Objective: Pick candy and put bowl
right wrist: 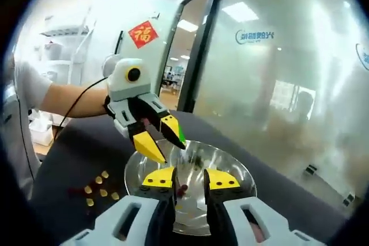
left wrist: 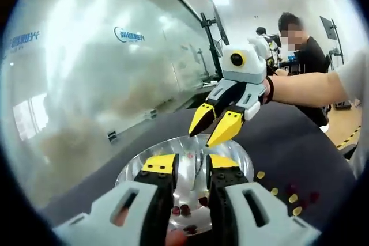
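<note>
Dark table (left wrist: pixel 300 142) spreads wide around steel bowl (left wrist: pixel 239 156)

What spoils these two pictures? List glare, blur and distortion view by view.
Left gripper view: fisheye bends the frosted glass wall, ceiling light glares off the metal bowl, and the candies on the table are soft. Right gripper view: the glass partition is washed out and hazy, and the bowl shows bright reflections.
</note>
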The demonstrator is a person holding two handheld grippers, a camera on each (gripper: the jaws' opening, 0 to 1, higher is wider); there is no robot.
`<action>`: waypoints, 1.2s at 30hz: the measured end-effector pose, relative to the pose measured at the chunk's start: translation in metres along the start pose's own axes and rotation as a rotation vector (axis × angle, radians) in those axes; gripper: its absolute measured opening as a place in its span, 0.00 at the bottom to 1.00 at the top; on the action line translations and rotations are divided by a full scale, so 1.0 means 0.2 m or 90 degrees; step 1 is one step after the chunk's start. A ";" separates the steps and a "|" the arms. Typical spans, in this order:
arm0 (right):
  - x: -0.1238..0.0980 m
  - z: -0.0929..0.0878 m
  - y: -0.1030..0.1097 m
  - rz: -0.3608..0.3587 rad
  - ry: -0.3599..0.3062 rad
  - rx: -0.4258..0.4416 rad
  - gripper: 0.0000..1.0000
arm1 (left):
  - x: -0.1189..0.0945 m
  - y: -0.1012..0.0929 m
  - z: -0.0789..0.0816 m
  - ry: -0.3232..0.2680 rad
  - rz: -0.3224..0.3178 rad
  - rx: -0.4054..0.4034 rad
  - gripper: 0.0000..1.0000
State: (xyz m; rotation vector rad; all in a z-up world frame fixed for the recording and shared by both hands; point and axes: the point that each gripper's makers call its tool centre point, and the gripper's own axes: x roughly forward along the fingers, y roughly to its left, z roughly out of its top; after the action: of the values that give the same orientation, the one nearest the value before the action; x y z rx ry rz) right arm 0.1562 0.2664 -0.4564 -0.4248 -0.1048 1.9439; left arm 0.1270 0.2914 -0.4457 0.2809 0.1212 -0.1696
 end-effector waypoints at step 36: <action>-0.34 -0.57 0.70 0.158 0.056 0.074 0.15 | -0.54 -0.51 -0.63 0.092 -0.111 -0.079 0.19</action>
State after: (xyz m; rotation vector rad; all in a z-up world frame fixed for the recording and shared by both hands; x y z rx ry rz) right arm 0.0958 0.1341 -0.5837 -0.4628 0.1219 2.1577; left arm -0.0088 0.2466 -0.5767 0.1589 0.2993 -0.3144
